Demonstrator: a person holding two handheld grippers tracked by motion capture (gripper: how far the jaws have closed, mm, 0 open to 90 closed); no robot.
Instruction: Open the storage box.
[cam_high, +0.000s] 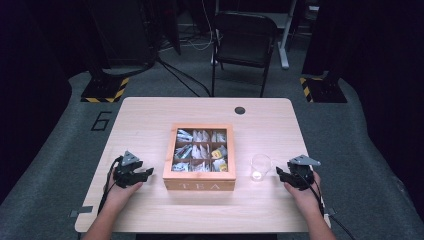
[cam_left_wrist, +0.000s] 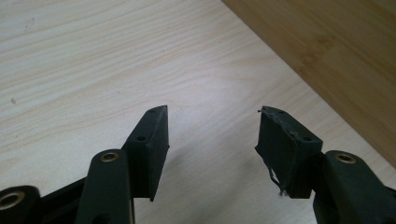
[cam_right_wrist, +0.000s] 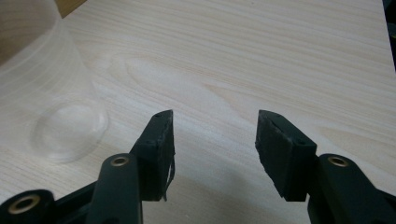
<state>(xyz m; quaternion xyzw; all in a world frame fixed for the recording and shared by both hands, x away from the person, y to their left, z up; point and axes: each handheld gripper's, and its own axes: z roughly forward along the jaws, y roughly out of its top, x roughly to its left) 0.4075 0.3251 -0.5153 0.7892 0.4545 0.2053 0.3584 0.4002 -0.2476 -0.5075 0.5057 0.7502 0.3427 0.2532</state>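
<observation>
A wooden tea box marked TEA sits open in the middle of the table, its compartments filled with several tea bags. A clear plastic cup stands upright just right of the box. My left gripper rests on the table left of the box, open and empty; in the left gripper view its gap shows bare wood, with the box's side at upper right. My right gripper sits right of the cup, open and empty, with the cup at its left.
The light wooden table has a dark round grommet near its far edge. A black folding chair stands beyond the table. Yellow-black striped stand bases flank the far corners on grey carpet.
</observation>
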